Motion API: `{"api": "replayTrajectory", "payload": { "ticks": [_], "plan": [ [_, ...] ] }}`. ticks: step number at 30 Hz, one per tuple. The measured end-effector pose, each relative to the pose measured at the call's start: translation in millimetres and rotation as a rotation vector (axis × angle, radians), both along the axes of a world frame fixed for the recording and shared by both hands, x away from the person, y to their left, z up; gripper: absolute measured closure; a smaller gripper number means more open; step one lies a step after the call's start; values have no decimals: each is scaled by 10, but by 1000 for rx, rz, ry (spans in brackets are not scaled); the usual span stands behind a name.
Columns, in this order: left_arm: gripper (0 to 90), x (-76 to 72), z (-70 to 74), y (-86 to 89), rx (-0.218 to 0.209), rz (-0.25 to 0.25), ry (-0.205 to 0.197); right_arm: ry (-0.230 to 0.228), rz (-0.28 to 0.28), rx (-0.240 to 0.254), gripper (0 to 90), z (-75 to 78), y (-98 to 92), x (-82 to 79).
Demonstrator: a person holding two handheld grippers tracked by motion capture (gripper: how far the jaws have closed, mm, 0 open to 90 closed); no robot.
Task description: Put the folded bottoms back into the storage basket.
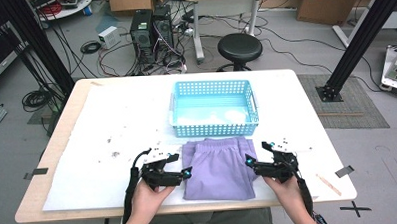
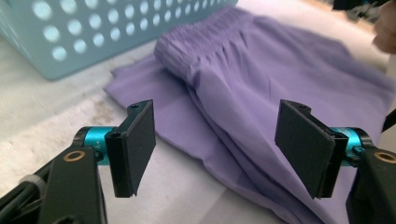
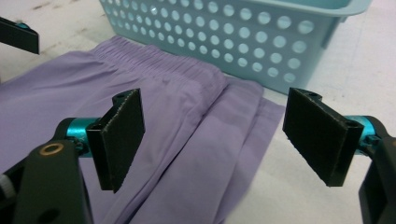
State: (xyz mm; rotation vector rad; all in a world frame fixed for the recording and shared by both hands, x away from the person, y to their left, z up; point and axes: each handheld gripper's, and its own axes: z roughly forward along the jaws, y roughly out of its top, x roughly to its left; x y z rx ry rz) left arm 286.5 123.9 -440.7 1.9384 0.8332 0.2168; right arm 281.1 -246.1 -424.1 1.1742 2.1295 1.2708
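Both grippers (image 1: 184,172) (image 1: 249,161) gape wide beside purple shorts (image 1: 218,166) on white-covered table (image 1: 112,125).

I saw a light blue perforated basket (image 1: 214,107) sitting on the white-covered surface (image 1: 102,145), toward its far side. Dark specks (image 1: 115,154) dotted the cover at my left. A thin wooden stick (image 1: 328,184) lay near the right front corner, beside a strip of grey tape (image 1: 344,171). Beyond the surface stood a black round stool (image 1: 240,48) and two computer towers (image 1: 151,29) amid tangled cables (image 1: 115,60) on the grey floor, with cardboard boxes (image 1: 328,2) farther back.
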Motion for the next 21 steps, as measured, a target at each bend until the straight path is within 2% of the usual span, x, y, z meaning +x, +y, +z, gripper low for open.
{"api": "replayTrajectory", "payload": {
  "ticks": [4, 7, 9, 12, 14, 17, 19, 21],
  "plan": [
    [291, -9, -29, -67, 14, 16, 39, -9, 21, -33, 211, -9, 71, -21],
    [316, 11, -60, -87, 52, 23, 67, -11, 27, -52, 211, -21, 97, -24],
    [316, 30, -73, -81, 82, 51, 84, -10, 27, -54, 211, -26, 96, -23],
    [316, 58, -86, -77, 94, 64, 120, 2, 19, -52, 212, -32, 87, -15],
    [328, 61, -85, -76, 90, 66, 122, 8, 12, -56, 212, -41, 82, -5],
    [332, 66, -85, -76, 91, 68, 122, 31, 4, -66, 212, -63, 86, 12],
    [332, 71, -88, -81, 80, 71, 129, 62, 5, -71, 213, -84, 97, 29],
    [332, 67, -87, -98, 90, 69, 123, 120, 30, -79, 247, -114, 123, 57]
  ]
}}
